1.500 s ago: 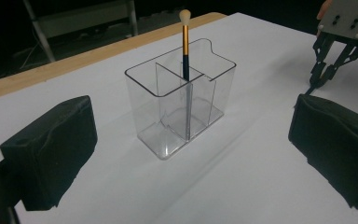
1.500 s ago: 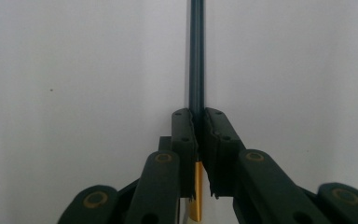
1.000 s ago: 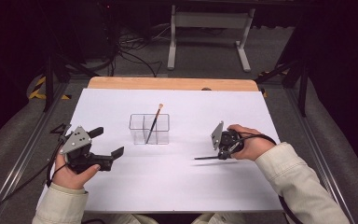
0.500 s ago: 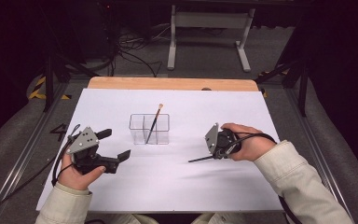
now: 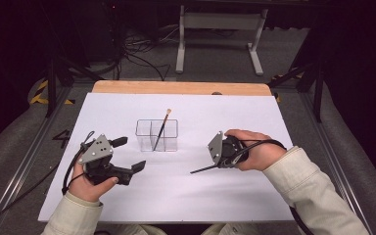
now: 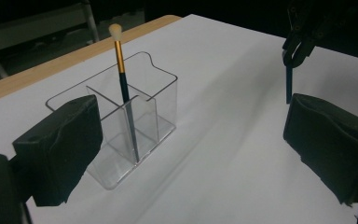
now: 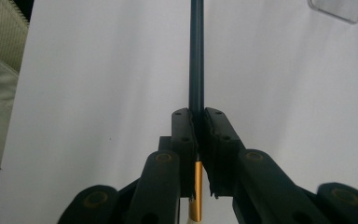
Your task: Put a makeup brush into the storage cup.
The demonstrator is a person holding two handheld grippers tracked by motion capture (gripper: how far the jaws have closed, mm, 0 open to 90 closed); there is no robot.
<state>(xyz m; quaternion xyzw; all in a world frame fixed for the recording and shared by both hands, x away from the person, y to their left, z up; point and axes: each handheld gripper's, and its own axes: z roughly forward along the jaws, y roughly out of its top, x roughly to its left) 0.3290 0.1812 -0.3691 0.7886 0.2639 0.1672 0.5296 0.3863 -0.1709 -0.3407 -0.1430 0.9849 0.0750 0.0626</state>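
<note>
Right gripper view: jaws of right gripper [image 7: 198, 135] pinched on a dark brush [image 7: 196, 56], handle jutting far ahead. Left gripper [image 5: 127, 156] wide, empty. Clear holder [image 5: 157, 135] mid-table, already with one brush [image 5: 161, 131]. Risks: long handle possibly swivelling in that narrow pinch; catching the rim, tipping holder.

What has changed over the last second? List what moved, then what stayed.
The left tool slid toward the person along the white sheet, open throughout. The right tool drifted slightly toward the table's centre, and the dark brush clamped in it tilted, its free end dipping nearer the sheet. Nothing was grasped or released. The clear organizer and the brush standing in it stayed put.
</note>
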